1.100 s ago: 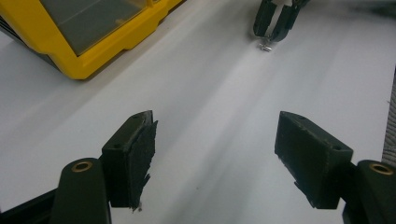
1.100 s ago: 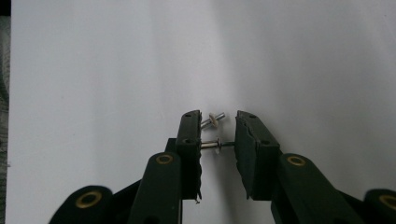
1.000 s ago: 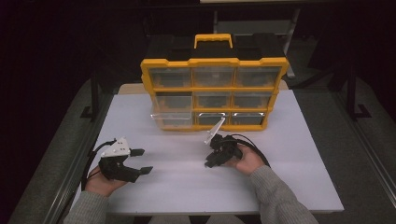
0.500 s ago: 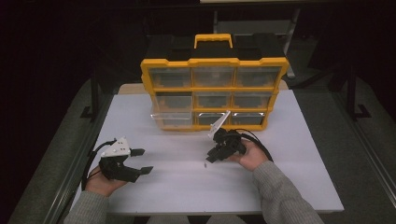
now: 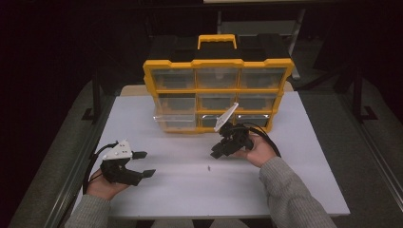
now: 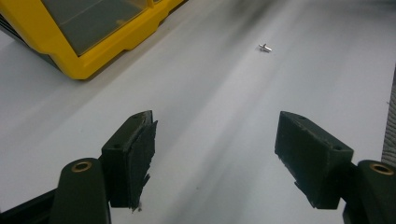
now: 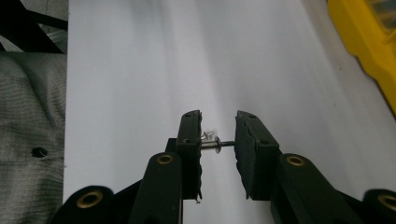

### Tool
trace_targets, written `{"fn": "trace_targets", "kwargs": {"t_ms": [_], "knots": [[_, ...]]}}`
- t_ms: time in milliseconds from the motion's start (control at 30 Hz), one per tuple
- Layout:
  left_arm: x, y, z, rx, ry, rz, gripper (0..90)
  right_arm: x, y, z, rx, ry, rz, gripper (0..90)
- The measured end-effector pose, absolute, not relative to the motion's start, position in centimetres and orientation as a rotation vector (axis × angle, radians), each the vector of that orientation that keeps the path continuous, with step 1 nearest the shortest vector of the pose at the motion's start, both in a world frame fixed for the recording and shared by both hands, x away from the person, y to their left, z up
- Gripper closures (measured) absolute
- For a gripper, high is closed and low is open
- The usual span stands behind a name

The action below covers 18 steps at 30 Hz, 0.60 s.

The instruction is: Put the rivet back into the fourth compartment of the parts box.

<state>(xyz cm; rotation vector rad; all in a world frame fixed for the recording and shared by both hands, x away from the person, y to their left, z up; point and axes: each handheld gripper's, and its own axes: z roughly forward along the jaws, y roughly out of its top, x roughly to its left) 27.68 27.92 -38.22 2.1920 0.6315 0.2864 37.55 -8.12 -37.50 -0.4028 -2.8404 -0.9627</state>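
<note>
the right gripper (image 7: 218, 142) at lower centre of its own view clamps a small screw (image 7: 212, 145) crosswise above the white table (image 5: 285, 190). the left gripper (image 5: 142, 164), lower left, gapes empty.

Standing at the far side of the white rectangular table (image 5: 294, 190): a yellow plastic organiser case (image 5: 217, 85) with clear drawers and handle.

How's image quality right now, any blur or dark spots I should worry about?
High view: dark surroundings, evenly lit white table, screw a mere speck. Left gripper view: organizer and tabletop streaked soft. Right gripper view: held screw sharp between the pads, background smeared.
</note>
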Motion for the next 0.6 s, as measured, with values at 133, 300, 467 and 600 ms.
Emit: {"fn": "trace_targets", "kwargs": {"t_ms": [133,300,467,600], "knots": [[27.7,27.9,-38.2,2.196,0.624,0.289,28.5,37.6,-8.3,-36.5,-0.403,-2.842,-0.967,70.5],[27.7,27.9,-38.2,2.194,0.631,0.287,28.5,37.9,-8.3,-35.3,-0.39,-2.853,-0.972,70.5],[27.7,27.9,-38.2,2.192,0.629,0.286,28.4,38.1,-8.5,-34.1,-0.399,-2.849,-0.99,70.5],[27.7,27.9,-38.2,2.191,0.632,0.286,28.4,38.4,-8.6,-32.9,-0.398,-2.853,-1.009,70.5]]}}
